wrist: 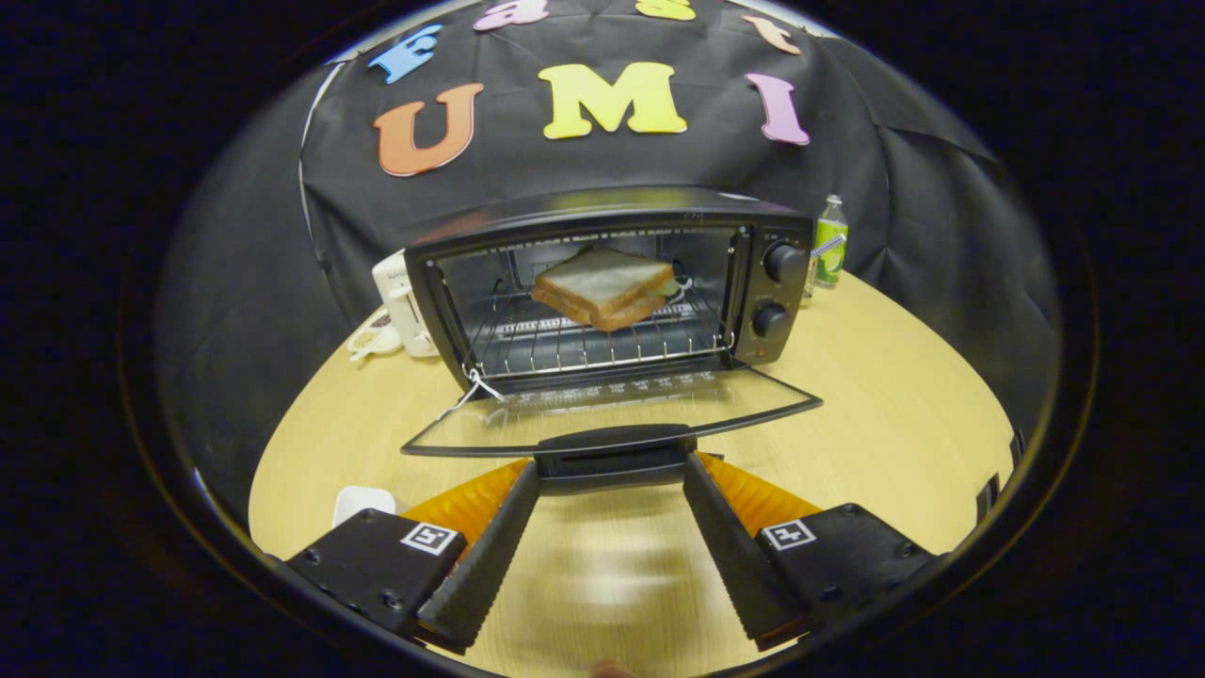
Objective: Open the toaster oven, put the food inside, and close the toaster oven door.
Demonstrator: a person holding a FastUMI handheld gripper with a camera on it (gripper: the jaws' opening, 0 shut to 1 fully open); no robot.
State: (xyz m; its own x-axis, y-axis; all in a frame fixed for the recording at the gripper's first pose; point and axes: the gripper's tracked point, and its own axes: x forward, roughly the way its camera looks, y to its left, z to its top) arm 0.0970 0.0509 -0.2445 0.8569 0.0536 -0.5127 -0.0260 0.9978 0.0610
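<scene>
Gripper view
Toaster oven: stands on the round wooden tabletop, beyond the tool, its front facing the camera.
Door: glass, swung down flat and fully open; its dark handle lies just at the fingertips.
Food: a toasted sandwich of two bread slices, resting on the wire rack inside the oven cavity.
Knobs: two on the panel beside the cavity, one above the other.
Other things: a white appliance just behind the oven's far corner, partly hidden by it; a green bottle beyond the knob side, near the tabletop's edge; a white object beside one finger, cut off and hard to identify.
String: a thin white loop at the door's hinge corner.
In the way: nothing between the fingers and the handle.
Tool: released, fingers spread wide, gripping nothing; the tips reach either end of the handle, and whether they touch it cannot be told.
</scene>
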